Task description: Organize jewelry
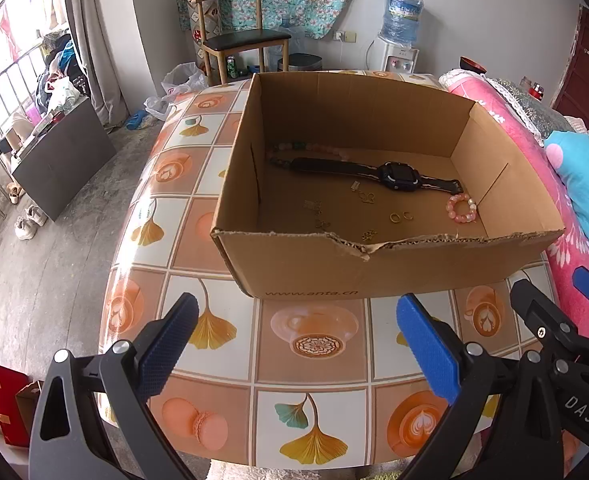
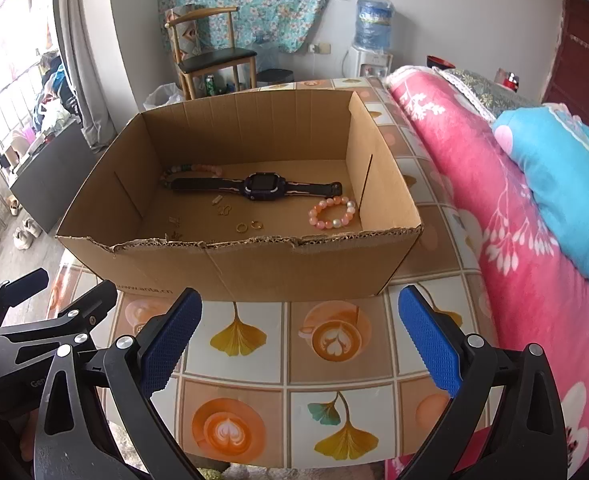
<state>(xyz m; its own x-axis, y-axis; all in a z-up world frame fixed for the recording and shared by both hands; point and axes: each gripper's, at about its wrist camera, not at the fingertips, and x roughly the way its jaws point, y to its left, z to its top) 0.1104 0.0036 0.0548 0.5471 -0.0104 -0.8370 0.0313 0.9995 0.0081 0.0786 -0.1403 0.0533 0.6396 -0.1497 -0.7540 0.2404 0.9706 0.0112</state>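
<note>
An open cardboard box (image 1: 314, 268) (image 2: 254, 268) stands on the patterned table. Inside lie a black watch (image 1: 394, 174) (image 2: 260, 187), a pink bead bracelet (image 1: 461, 208) (image 2: 332, 212), a string of coloured beads (image 1: 306, 147) (image 2: 190, 170) by the far wall, two gold rings (image 1: 399, 217) (image 2: 248, 226) and several small gold pieces (image 1: 364, 196) (image 2: 223, 210). My left gripper (image 1: 296, 344) is open and empty above the table in front of the box. My right gripper (image 2: 300, 338) is also open and empty, beside the left one (image 2: 34, 320).
The table (image 1: 314, 364) (image 2: 334, 360) has a tiled cloth with leaves and coffee cups. A pink and blue quilt (image 2: 534, 220) lies along the right edge. A wooden chair (image 1: 238, 36) and a water dispenser (image 1: 400, 36) stand beyond the table.
</note>
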